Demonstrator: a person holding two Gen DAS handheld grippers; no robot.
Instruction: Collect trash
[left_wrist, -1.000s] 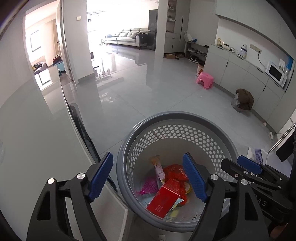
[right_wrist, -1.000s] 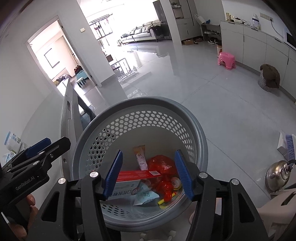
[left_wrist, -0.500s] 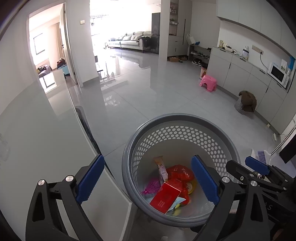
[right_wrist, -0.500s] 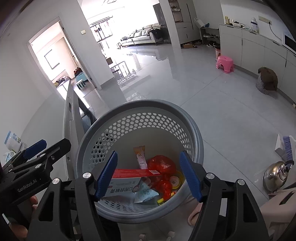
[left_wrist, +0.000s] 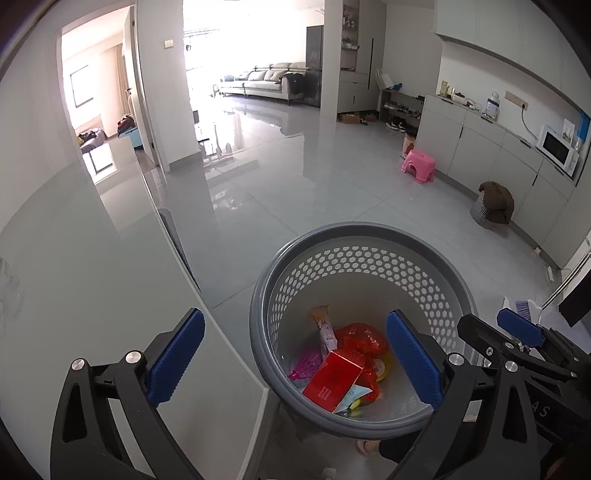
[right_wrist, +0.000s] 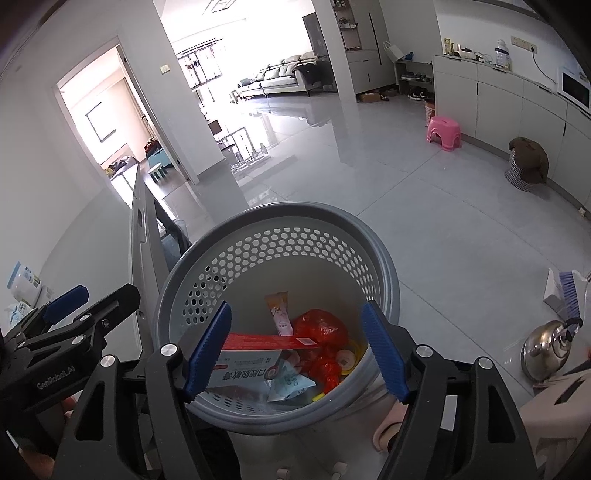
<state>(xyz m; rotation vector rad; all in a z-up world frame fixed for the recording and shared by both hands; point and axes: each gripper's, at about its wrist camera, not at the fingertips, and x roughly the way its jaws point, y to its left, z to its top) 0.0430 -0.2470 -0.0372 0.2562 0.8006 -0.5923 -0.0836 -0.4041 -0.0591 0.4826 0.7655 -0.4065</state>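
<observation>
A grey perforated bin (left_wrist: 362, 230) stands on the floor below both grippers. Inside it lie a red box (left_wrist: 334, 380), a crumpled red wrapper (left_wrist: 364, 338), a pink wrapper (left_wrist: 306, 369) and a pale snack sachet (left_wrist: 325, 326). My left gripper (left_wrist: 294, 317) hangs over the bin's left rim, its jaws opening with nothing between them. My right gripper (right_wrist: 297, 310) is above the bin (right_wrist: 280, 210), jaws also opening and empty. Far below it lie the red box (right_wrist: 266, 341) and red wrapper (right_wrist: 321, 325). Each gripper shows in the other's view: right (left_wrist: 495, 328), left (right_wrist: 85, 306).
A grey table edge (left_wrist: 221, 343) runs along the bin's left side. On the right are a steel kettle (right_wrist: 546, 350) and a brush (right_wrist: 569, 291). Farther off stand a pink stool (left_wrist: 419, 166), a cloth-covered basket (left_wrist: 493, 205) and wall cabinets (left_wrist: 480, 147).
Both pairs of jaws have spread wider. The trash in the bin has stayed where it was.
</observation>
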